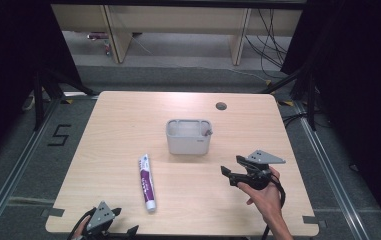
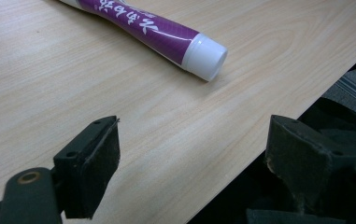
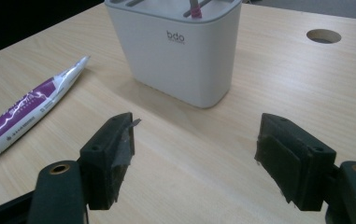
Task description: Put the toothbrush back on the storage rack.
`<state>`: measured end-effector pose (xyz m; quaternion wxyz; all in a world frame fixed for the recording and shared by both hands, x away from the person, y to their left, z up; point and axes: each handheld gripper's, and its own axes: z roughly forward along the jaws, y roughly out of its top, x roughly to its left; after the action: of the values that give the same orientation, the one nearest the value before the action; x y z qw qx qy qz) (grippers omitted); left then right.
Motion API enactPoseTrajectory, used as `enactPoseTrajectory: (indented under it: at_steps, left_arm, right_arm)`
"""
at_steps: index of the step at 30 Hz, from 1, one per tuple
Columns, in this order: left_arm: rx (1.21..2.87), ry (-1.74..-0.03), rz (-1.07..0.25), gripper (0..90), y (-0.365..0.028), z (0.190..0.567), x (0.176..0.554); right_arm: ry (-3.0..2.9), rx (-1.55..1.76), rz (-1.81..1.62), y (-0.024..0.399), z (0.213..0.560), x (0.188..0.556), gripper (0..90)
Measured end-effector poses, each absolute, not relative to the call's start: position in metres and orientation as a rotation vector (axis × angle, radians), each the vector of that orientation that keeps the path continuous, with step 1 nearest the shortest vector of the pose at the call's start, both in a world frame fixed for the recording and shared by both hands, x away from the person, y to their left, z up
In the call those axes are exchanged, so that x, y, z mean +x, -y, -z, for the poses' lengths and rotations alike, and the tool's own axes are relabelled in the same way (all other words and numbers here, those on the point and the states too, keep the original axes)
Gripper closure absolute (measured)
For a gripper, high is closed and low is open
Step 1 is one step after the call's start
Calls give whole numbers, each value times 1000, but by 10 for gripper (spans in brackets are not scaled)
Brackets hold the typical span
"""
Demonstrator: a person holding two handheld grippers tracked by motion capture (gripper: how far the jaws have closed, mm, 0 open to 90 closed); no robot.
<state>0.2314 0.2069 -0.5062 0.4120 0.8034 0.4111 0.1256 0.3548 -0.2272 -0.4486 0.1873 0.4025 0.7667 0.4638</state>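
Observation:
A white and purple toothpaste tube [image 1: 146,182] lies flat on the wooden table [image 1: 128,125], cap toward the front edge. It also appears at upper left as the tube [image 2: 161,32] and at far left as the tube [image 3: 26,109]. A white rectangular holder [image 1: 189,135] stands mid-table with a pink-tipped item in its right corner; the holder [image 3: 175,51] is close ahead of my right gripper [image 3: 194,154], which is open and empty. My right gripper [image 1: 230,172] hovers right of centre, pointing left. My left gripper [image 1: 123,222] rests at the front edge, open [image 2: 189,158], short of the tube's cap.
A round cable hole [image 1: 221,106] sits near the table's far right edge. The table's front edge [image 2: 278,135] runs under my left gripper. Black frame legs and cables stand on the grey floor around the table.

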Motion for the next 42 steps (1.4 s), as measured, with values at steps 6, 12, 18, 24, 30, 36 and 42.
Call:
enactPoseTrajectory:
  at_steps: [6,12,18,24,30,36,42]
  left_arm:
    - [2022,-1034,-318,173,-207,506,231]
    - [2029,-1031,-318,174,-208,506,231]
    - [2038,-1037,-334,173,-210,506,232]
    - [2034,-1031,-314,174,-209,506,231]
    - [2022,-1034,-315,173,-209,506,232]
    - [2031,-1034,-315,174,-209,506,232]
    - [2024,-1046,-313,174,-208,506,232]
  right_arm:
    - [-2189,1180,-1317,228,457,347,276]
    - [-2190,1169,-1297,232,461,340,275]
    - [-2197,1205,-1319,234,465,331,273]
    - [-2211,1183,-1278,240,469,322,249]
    - [-2219,1211,-1280,242,474,313,215]
    - [-2251,1224,-1274,241,479,303,188]
    - [-2301,1217,-1245,239,485,292,172]
